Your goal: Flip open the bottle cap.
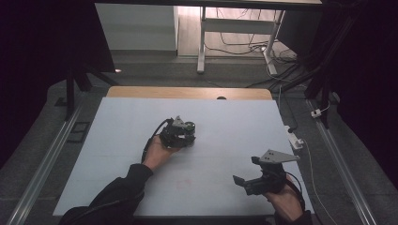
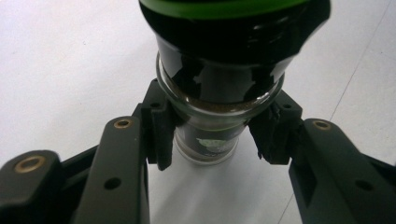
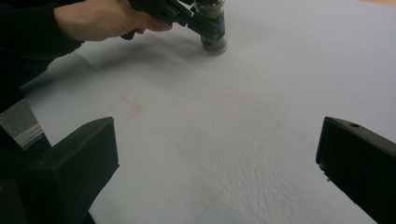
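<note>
A small glass jar [image 2: 212,109] with a green lid and dark brownish contents stands upright on the white table sheet [image 1: 234,117], a little left of the middle. My left gripper [image 2: 212,135] is shut on the jar's glass body just below the cap, one pad on each side. From above, the jar [image 1: 189,125] shows at the tip of the left gripper [image 1: 187,134]. The jar [image 3: 212,28] has its base on the sheet in the right gripper view. My right gripper [image 1: 247,169] hovers near the front right of the table, open and with nothing between its fingers [image 3: 79,158].
A faint pink mark [image 3: 126,107] lies on the sheet between the two hands. A wooden edge [image 1: 187,92] runs along the table's back. A white power strip [image 1: 294,139] and cable lie just off the right edge. Desk legs and cables stand on the floor behind.
</note>
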Demonstrator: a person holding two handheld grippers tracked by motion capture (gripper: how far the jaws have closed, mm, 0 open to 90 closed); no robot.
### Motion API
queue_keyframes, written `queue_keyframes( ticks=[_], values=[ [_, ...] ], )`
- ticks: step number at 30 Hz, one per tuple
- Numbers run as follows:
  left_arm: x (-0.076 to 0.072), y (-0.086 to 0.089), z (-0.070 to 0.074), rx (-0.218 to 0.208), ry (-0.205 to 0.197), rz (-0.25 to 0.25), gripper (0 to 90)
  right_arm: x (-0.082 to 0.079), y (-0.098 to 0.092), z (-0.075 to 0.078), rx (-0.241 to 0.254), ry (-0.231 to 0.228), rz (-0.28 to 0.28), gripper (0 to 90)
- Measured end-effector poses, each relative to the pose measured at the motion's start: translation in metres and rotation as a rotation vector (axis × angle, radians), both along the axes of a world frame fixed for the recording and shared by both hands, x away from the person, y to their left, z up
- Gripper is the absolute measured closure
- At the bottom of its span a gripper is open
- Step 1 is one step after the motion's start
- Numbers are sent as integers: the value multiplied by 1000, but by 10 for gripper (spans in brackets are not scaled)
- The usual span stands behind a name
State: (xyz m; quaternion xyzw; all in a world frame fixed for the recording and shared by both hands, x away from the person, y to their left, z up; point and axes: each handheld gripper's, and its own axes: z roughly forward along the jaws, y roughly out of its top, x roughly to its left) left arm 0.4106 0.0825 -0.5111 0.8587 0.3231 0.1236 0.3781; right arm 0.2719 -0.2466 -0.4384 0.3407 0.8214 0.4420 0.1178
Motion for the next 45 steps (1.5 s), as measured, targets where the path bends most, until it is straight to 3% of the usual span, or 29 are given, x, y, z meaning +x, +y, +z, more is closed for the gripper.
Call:
queue_keyframes(
  ticks=[6,10,15,21,27,40,45],
  values=[
    [0,0,0,-1,-1,1,537,13,19,1,22,18,33,0],
    [0,0,0,1,-1,0,537,20,30,1,6,5,60,0],
    [0,1,-1,-2,-1,0,537,26,39,3,1,-19,57,0],
    [-1,0,-1,-6,-4,4,538,36,50,2,2,-4,73,0],
    [0,0,-1,-2,-3,2,537,45,65,-1,-45,-6,82,0],
    [0,0,-1,-2,-5,-1,538,68,94,-1,-74,-6,98,0],
    [0,0,-1,0,-5,-1,537,77,99,-3,-77,17,96,0]
  ],
)
